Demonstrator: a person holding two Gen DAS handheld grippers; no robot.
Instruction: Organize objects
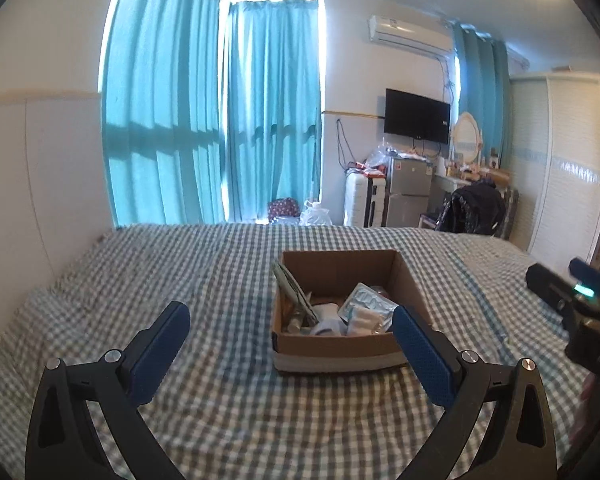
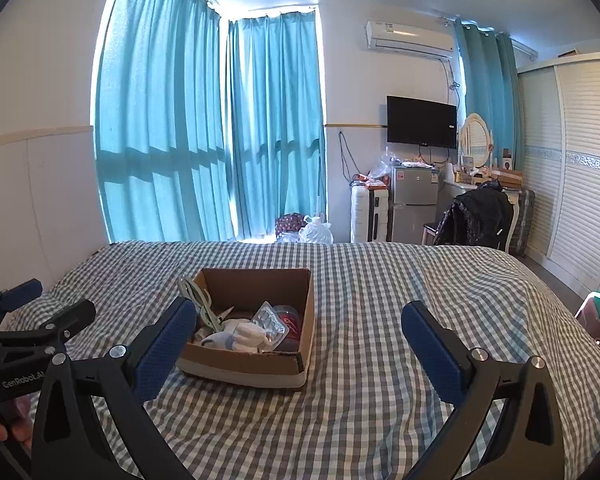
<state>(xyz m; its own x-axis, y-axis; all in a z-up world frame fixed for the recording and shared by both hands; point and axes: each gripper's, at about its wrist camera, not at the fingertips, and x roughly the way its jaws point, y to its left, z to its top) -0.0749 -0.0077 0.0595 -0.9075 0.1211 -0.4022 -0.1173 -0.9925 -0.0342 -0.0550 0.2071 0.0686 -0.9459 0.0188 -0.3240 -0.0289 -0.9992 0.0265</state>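
Note:
An open cardboard box [image 1: 336, 344] sits on the checked bed [image 1: 180, 264]. It holds a pale green hanger [image 1: 294, 290], white socks [image 1: 364, 318], a clear foil packet [image 1: 370, 300] and other small items. In the right wrist view the box [image 2: 256, 360] shows the hanger [image 2: 198, 304], socks [image 2: 240, 336], packet [image 2: 270, 318] and a red item [image 2: 292, 322]. My left gripper [image 1: 292, 326] is open and empty, just in front of the box. My right gripper [image 2: 300, 320] is open and empty, to the right of the box.
The checked bed [image 2: 400, 280] stretches ahead. Teal curtains [image 1: 212, 120] hang behind it. A suitcase [image 2: 366, 216], small fridge [image 2: 414, 200], TV [image 2: 420, 122], chair with a dark jacket [image 2: 476, 216] and white wardrobe [image 2: 572, 168] stand at the far right.

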